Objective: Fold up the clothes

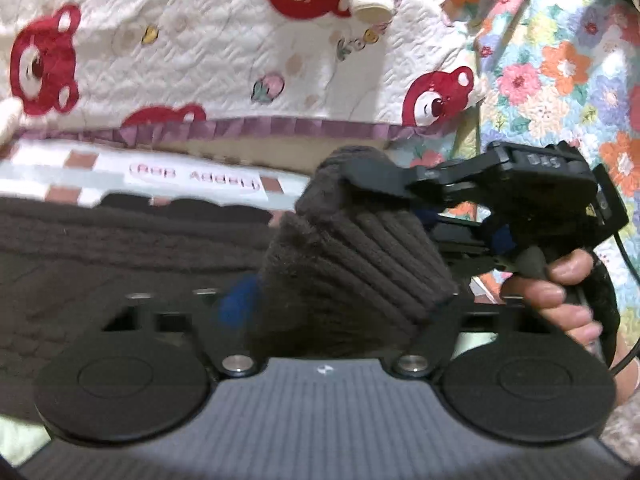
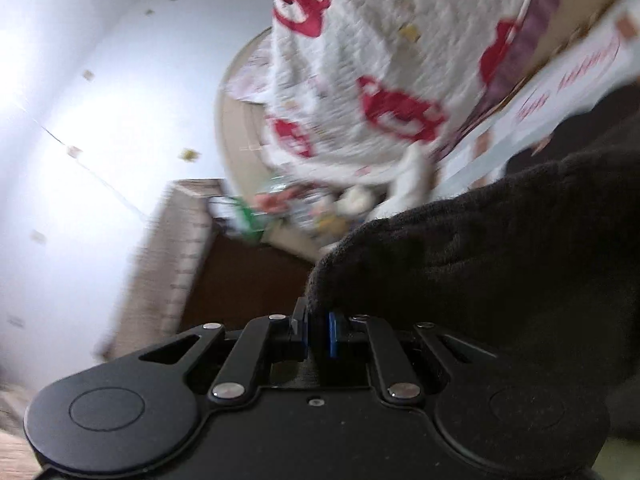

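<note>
- My right tool (image 2: 316, 334) is clamped on an edge of the dark brown knitted sweater (image 2: 500, 264); the blue pads pinch the cloth between them.
- My left tool (image 1: 316, 312) has a ribbed bunch of the same sweater (image 1: 352, 264) gathered between its fingers, so I judge it closed on the cloth, though the fabric hides the tips.
- In the left view the right tool (image 1: 384, 184) bites the top of that raised bunch, with my hand (image 1: 560, 292) on its handle to the right.
- The rest of the sweater lies spread on the bed to the left, near me.
- To fold well, I judge both grips should keep level and the cloth taut, so the raised part comes down square on the flat part.
- Beyond the sweater lie a white strip with pink lettering (image 1: 192, 178), then the bear-print quilt (image 1: 200, 40); a floral quilt (image 1: 560, 80) sits at far right.
- Both quilts crowd the far edge and could catch the fold; the right view is blurred.
</note>
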